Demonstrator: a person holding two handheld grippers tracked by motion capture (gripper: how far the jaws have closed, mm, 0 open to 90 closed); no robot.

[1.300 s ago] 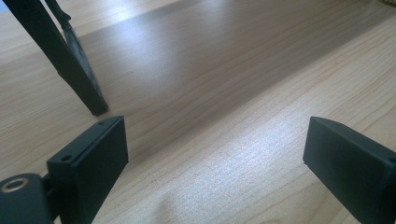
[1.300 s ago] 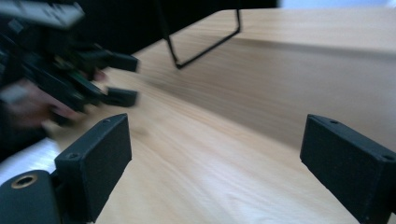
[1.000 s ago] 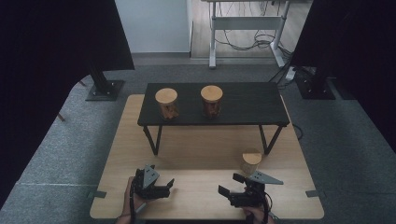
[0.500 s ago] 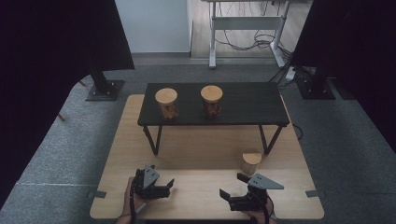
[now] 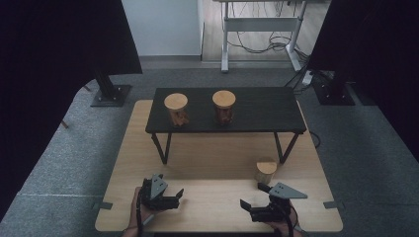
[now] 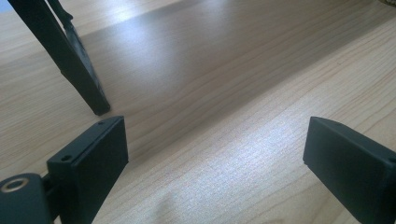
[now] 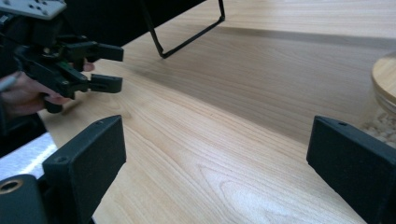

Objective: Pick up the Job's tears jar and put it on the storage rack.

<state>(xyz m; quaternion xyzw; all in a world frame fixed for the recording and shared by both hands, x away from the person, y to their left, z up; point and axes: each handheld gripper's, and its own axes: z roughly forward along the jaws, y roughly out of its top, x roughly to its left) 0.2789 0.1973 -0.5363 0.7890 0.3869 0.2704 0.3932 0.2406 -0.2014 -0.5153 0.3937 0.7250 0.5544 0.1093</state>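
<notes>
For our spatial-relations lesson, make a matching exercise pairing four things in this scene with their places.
Things:
1. jar by the table leg
2. two lidded jars
3. left hand-held gripper
4. right hand-held gripper

Places:
A. on the black table
B. near edge of the wooden board, left
C. on the board, beside the table's right front leg
D. near edge, right

Pairs: 1-C, 2-A, 3-B, 4-D
</notes>
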